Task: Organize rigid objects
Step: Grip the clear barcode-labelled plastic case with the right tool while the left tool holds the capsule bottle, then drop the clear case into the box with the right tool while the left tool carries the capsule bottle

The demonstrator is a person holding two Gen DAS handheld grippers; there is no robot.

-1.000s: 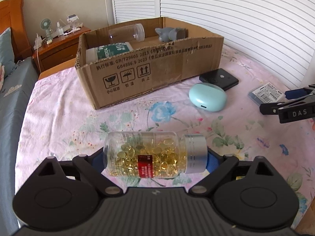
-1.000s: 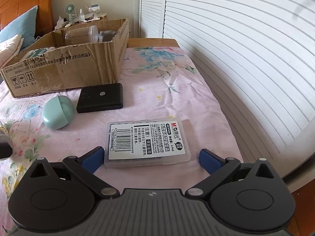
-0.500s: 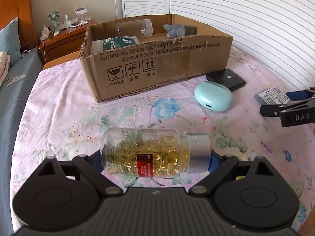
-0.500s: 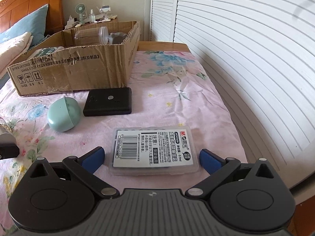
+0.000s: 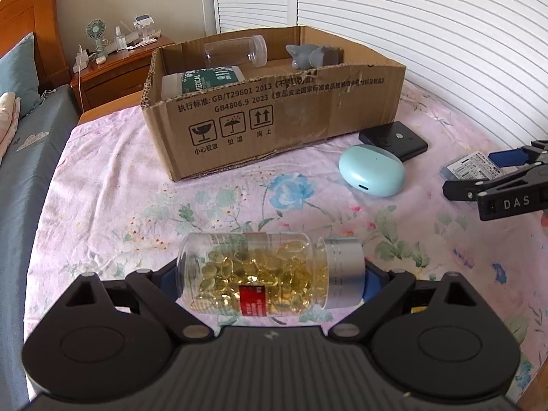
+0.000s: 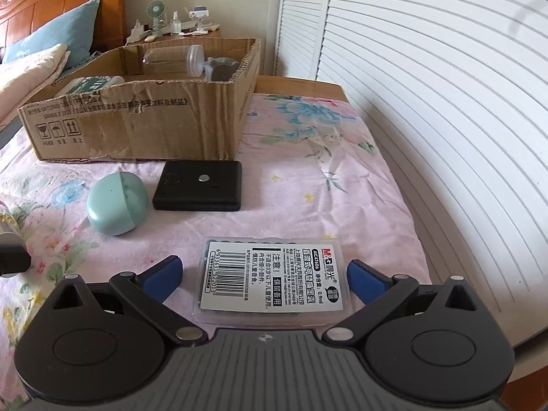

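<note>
The blue pads of the left hand-held gripper [image 5: 270,282] are mostly hidden behind a clear capsule bottle [image 5: 260,279], which is clamped end to end between them, base on one pad and silver cap on the other, above the floral sheet [image 5: 102,205] of the bed. The writing on the bottle's red label is too small to be read.

The right hand-held gripper [image 6: 265,274] is held wide, its blue pads apart from the short ends of a flat plastic case [image 6: 269,287] that lies between them near the bed's right edge. On the case's label a barcode, "M&G" and "0.9ml" can be read; its near edge is cut off by the gripper body. In the left wrist view "DAS" is seen on the right gripper's side.

A cardboard box [image 5: 274,120] is set toward the far edge of the bed, printed "GB/T29601 2013" and "GB4806.9 2023" above handling symbols. Inside, a clear empty jar [image 5: 236,55], a grey object [image 5: 313,56] of unclear shape and a green-labelled container [image 5: 205,80] reading "MEDICAL" are partly hidden by the box wall. A mint earbud case [image 6: 116,203] and a black flat device [image 6: 198,190] lie just in front of the box.
</note>
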